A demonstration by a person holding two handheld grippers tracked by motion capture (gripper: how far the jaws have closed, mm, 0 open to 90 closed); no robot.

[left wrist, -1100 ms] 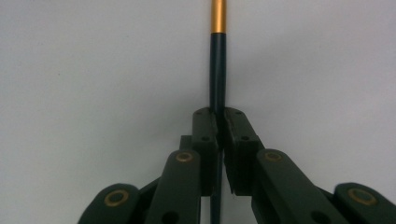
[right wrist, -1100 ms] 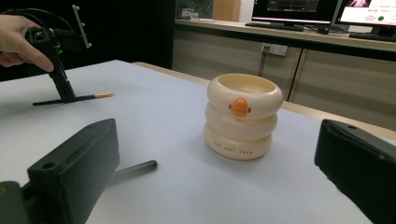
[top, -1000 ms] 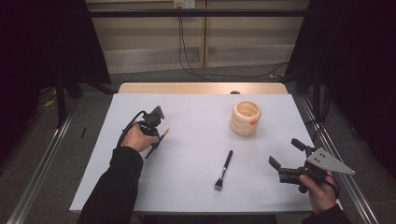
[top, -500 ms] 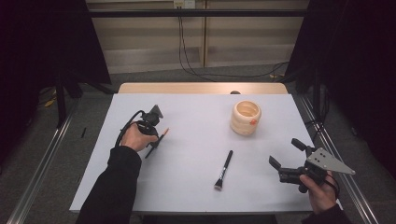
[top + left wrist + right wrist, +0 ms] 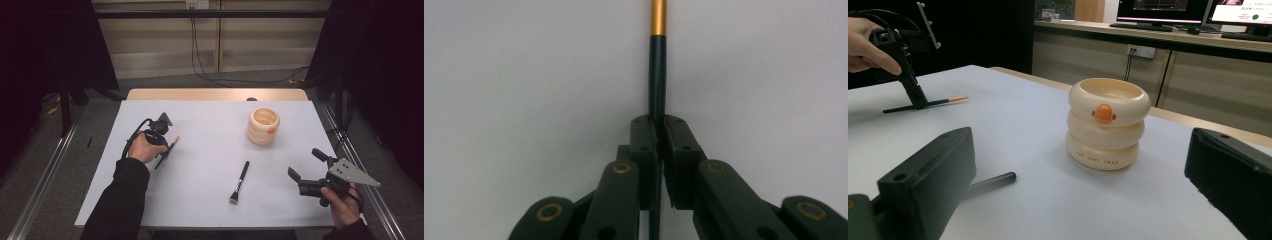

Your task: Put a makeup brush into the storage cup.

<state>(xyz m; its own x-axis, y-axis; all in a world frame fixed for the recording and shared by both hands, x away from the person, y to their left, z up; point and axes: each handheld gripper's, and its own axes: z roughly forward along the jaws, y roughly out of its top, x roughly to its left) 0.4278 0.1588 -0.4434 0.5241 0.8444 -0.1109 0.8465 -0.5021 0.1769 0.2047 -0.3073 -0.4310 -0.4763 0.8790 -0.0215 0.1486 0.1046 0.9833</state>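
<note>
My left gripper (image 5: 165,150) points down at the white table (image 5: 210,200), left of middle. It is shut on a thin dark pencil-like brush (image 5: 657,75) with a gold band; the stick lies slanting on the table (image 5: 172,144). In the right gripper view the same gripper (image 5: 915,97) stands on that stick (image 5: 943,102). My right gripper (image 5: 306,165) hovers open near the front right corner with nothing between its jaws. A cream ringed holder (image 5: 263,126) with an orange dot stands upright ahead of it (image 5: 1108,125). A black makeup brush (image 5: 240,181) lies in the front middle, bristles toward me.
Metal rails run along both sides of the table. A wooden strip (image 5: 215,94) borders the far edge, with cables on the floor behind. A counter with monitors (image 5: 1158,10) stands past the table in the right gripper view.
</note>
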